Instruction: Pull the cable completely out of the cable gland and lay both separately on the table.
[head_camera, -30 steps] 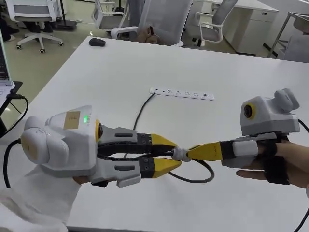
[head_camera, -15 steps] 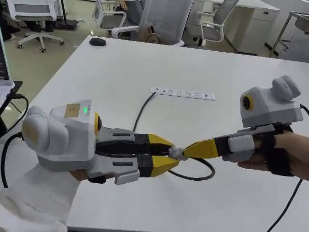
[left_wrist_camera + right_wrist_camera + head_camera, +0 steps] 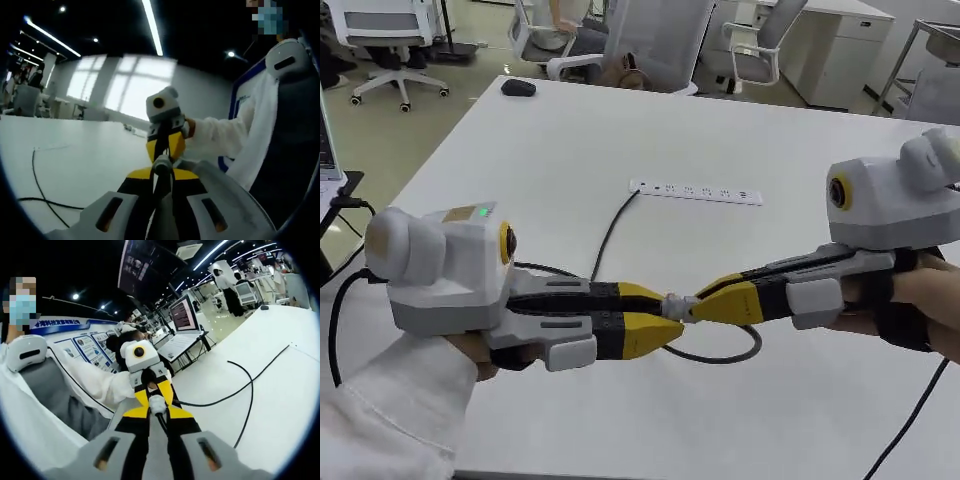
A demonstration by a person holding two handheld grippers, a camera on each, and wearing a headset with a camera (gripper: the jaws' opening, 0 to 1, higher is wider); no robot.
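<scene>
Grey cable gland — pinched btwn yellow jaw tips, mostly hidden.

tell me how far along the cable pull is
Done: both grips look set. The left gripper is shut on the gland, the right gripper seemingly on the cable beside it, held above the table. In hand: the pull; gland and right fingers sit almost touching, so the cable looks not yet out. To do: draw it free, lay both down apart.
</scene>
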